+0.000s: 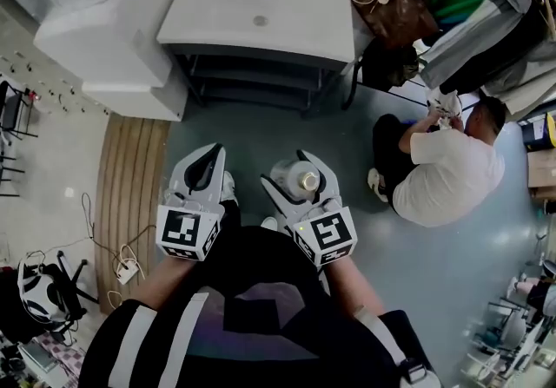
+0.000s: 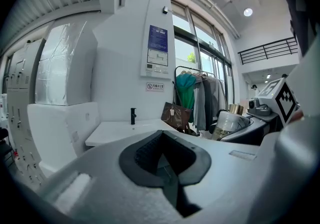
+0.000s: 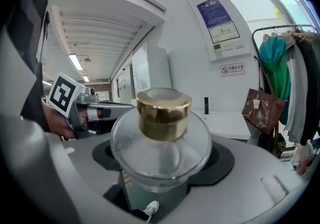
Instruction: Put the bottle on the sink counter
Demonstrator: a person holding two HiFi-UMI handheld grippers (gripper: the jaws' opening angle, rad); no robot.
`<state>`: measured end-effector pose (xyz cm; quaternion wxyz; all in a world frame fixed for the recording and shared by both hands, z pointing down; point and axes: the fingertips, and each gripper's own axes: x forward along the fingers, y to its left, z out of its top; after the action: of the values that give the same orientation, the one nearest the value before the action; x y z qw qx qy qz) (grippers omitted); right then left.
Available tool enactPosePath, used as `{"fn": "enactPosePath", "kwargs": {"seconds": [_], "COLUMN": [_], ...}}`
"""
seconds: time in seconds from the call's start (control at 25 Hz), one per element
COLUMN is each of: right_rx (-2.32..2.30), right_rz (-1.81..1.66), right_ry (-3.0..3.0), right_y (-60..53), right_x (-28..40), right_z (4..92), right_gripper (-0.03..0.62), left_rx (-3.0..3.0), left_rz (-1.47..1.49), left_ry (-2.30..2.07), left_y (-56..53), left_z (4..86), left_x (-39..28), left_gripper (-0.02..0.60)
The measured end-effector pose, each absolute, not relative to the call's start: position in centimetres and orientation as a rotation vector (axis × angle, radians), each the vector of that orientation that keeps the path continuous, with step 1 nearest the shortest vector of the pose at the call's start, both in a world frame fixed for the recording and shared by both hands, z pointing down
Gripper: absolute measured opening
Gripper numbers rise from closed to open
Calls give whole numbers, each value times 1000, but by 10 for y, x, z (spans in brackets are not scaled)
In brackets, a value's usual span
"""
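Glass with a gold cap, the bottle (image 1: 294, 178) stands upright in our right claw (image 1: 287, 169), which grasps its round belly, we judge to keep it level for the carry. The white sink table (image 1: 217, 26) lies far ahead, well apart. Our left claw (image 1: 207, 154) is clenched and empty. The jaws hide the bottle's base.

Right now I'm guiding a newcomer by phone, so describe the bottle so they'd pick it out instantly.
In front of the white sink counter, two handheld grippers point toward it side by side. The bottle sits clamped in the right gripper. It is round, clear glass with a gold cap, whereas the left gripper beside it holds nothing.
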<state>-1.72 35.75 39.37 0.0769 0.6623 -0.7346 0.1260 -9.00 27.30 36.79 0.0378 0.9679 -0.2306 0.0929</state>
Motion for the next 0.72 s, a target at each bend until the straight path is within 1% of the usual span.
{"fn": "enactPosePath", "kwargs": {"seconds": [0.36,0.72], "right_rx": [2088,2109], "right_rz": [406,383], "right_ry": [-2087,-2035], "right_y": [279,204], "right_x": [22,24], "right_z": [392,381], "right_gripper": [344,344], "left_rx": [3002,2994], "left_rz": [271,262], "left_ry": [-555,-539], "left_y": [188,114], "left_z": [364,365], "left_x": [-39,-41], "left_gripper": [-3,-3]}}
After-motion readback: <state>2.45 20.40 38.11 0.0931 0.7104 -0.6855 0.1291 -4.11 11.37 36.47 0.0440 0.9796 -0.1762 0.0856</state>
